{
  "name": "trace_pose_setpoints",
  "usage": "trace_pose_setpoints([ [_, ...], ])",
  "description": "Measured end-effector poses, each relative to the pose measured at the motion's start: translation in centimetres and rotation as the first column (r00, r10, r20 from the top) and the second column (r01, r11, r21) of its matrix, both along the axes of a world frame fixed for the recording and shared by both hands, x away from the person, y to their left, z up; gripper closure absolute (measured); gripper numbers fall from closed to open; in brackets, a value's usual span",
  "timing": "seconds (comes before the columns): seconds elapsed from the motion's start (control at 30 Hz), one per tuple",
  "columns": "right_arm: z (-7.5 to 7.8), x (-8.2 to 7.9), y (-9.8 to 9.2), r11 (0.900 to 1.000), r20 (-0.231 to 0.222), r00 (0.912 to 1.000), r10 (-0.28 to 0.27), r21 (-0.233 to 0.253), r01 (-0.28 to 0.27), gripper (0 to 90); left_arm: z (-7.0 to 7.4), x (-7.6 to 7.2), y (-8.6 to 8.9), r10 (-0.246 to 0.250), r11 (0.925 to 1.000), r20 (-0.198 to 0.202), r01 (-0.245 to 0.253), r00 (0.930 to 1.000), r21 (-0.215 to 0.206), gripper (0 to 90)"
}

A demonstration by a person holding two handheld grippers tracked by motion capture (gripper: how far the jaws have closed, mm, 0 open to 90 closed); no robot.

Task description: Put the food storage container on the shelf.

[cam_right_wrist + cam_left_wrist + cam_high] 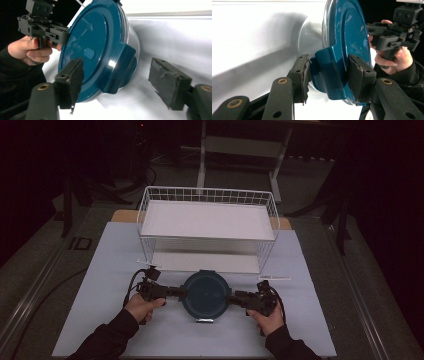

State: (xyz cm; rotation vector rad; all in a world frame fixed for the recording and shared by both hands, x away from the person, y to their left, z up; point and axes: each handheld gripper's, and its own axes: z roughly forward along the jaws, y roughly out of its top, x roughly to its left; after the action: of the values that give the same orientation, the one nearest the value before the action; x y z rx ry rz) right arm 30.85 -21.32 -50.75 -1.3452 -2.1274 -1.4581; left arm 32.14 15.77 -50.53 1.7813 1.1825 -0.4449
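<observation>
A round clear container (309, 32) with a dark blue lid (206, 292) stands on the white table mat (115, 270), in front of a wire rack. My left gripper (181, 293) is shut on the lid's left side tab (329, 70), both pads pressed against it. At the opposite side, my right gripper (234, 297) is open. The lid's right tab (122, 67) lies between its spread jaws, and the far pad (170, 85) stands clear of it. Each gripper view also shows the other hand with its gripper at the lid's far edge.
A white wire rack (207, 215) with a flat upper shelf stands just behind the container. A thin white strip (275, 278) lies on the mat at the rack's front right corner. The floor and the room around the table are dark.
</observation>
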Motion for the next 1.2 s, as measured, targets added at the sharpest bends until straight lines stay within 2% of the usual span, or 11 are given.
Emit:
trace_pose_setpoints([
  [0.1,-0.1,0.1,0.0,1.0,-0.009,0.9999,0.005,0.004,-0.005,33.7,0.1,-0.3,0.0,-0.012,0.9999,0.025,0.012,0.9996,0.003,55.0],
  [0.13,-0.1,0.3,0.0,1.0,-0.026,0.9996,0.013,0.009,-0.012,38.3,0.2,-0.5,0.0,-0.018,0.9998,0.041,0.018,0.999,0.005,55.3],
  [0.43,-0.2,0.3,0.2,0.997,-0.067,0.9961,0.057,0.048,-0.054,52.4,0.2,-1.2,0.1,-0.022,0.9997,0.062,0.022,0.9978,0.003,56.1],
  [0.7,-0.2,0.1,0.3,0.997,-0.071,0.9952,0.067,0.049,-0.063,53.5,0.1,-2.0,0.2,-0.009,1.0,0.08,0.009,0.9967,-0.003,56.4],
  [0.87,-0.1,-0.4,0.5,0.998,-0.034,0.9981,0.052,0.038,-0.05,53.6,0.1,-3.4,-0.2,0.043,0.9988,0.141,-0.046,0.9891,0.02,54.2],
  [0.93,0.1,-0.5,0.6,0.998,-0.033,0.9977,0.059,0.029,-0.058,54.1,-0.1,-3.6,-0.2,0.055,0.9983,0.154,-0.057,0.9865,0.008,54.3],
  [1.1,0.2,-0.7,0.6,0.998,-0.046,0.9969,0.064,0.033,-0.062,55.2,0.1,-3.9,-0.2,0.05,0.9985,0.165,-0.053,0.985,0.014,54.9],
  [1.2,0.1,-0.9,0.3,0.997,-0.061,0.9966,0.055,0.053,-0.052,56.3,0.3,-4.1,-0.4,0.049,0.9983,0.178,-0.054,0.9828,0.023,55.5],
])
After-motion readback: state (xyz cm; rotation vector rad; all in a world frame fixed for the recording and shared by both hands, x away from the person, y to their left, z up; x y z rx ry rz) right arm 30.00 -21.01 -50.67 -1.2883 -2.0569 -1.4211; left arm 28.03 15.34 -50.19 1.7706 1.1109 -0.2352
